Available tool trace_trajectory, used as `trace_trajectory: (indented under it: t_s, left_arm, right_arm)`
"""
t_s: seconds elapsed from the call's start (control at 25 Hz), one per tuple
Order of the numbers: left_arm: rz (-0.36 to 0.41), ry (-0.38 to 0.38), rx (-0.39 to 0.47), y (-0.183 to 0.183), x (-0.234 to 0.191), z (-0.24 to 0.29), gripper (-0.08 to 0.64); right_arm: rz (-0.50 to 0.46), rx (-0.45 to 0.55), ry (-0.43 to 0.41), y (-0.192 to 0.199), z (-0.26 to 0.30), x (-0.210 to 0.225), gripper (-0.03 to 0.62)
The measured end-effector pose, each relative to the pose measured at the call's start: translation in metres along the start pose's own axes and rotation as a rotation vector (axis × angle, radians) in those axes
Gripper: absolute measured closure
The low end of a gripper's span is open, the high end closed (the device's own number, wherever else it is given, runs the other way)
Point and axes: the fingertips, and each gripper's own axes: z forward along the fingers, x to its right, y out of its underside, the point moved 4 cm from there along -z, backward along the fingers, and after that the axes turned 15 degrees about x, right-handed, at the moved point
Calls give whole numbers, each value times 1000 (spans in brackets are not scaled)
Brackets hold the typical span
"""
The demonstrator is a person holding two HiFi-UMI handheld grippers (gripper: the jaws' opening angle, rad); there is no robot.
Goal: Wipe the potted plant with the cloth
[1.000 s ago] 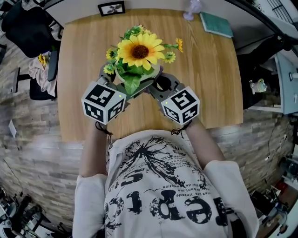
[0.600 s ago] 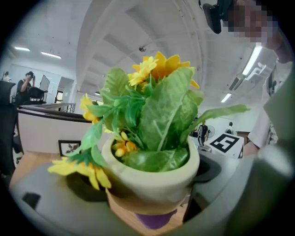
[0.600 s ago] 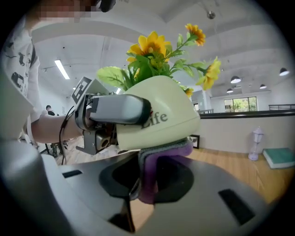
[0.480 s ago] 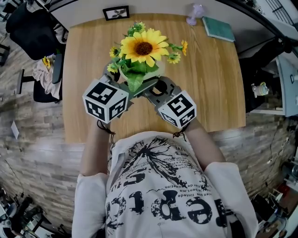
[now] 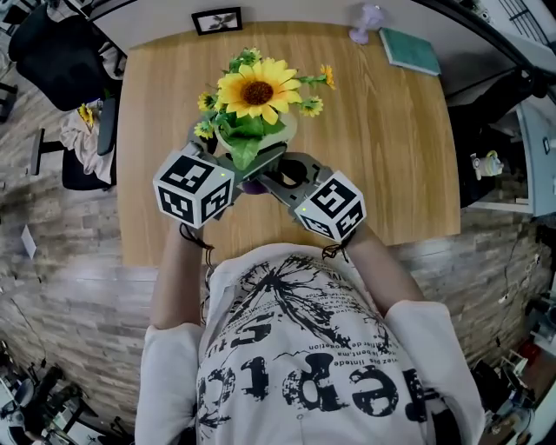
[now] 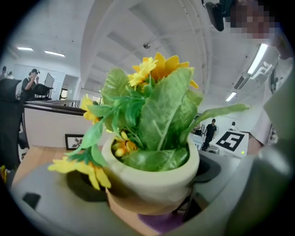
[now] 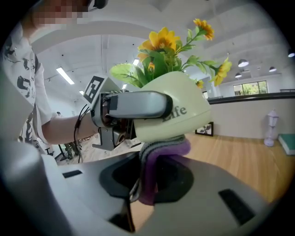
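The potted plant (image 5: pixel 252 94) is a sunflower with green leaves in a cream pot (image 6: pixel 154 179). My left gripper (image 5: pixel 245 162) is shut on the pot, one finger (image 7: pixel 138 105) lying across its side. The pot (image 7: pixel 182 115) is tilted and held above the table. My right gripper (image 7: pixel 147 186) is shut on a purple cloth (image 7: pixel 159 154), which is bunched up against the pot's underside. The cloth (image 5: pixel 254 186) peeks out under the pot in the head view, and also shows as the purple cloth (image 6: pixel 161 223) below the pot in the left gripper view.
The wooden table (image 5: pixel 391 156) carries a framed picture (image 5: pixel 217 21) at its far edge, a small lilac object (image 5: pixel 367 24) and a teal book (image 5: pixel 411 50) at the far right. A black chair (image 5: pixel 52 52) stands off the table's left side.
The plant has shifted a little left and towards me. My right gripper has moved left under the pot, and the purple cloth now shows beneath it.
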Motion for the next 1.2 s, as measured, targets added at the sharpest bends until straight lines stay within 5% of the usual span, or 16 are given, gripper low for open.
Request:
trace_trajectory:
  t_s: [0.24, 0.68, 1.2]
  left_arm:
    - [23, 4, -33, 4, -6, -3, 31]
    - [4, 61, -48, 23, -12, 5, 31]
    - [113, 183, -160, 131, -3, 31, 31]
  right_arm:
    - [71, 22, 29, 0, -5, 17, 521]
    - [130, 57, 201, -2, -28, 78, 523]
    - [47, -13, 471, 25, -97, 161, 522]
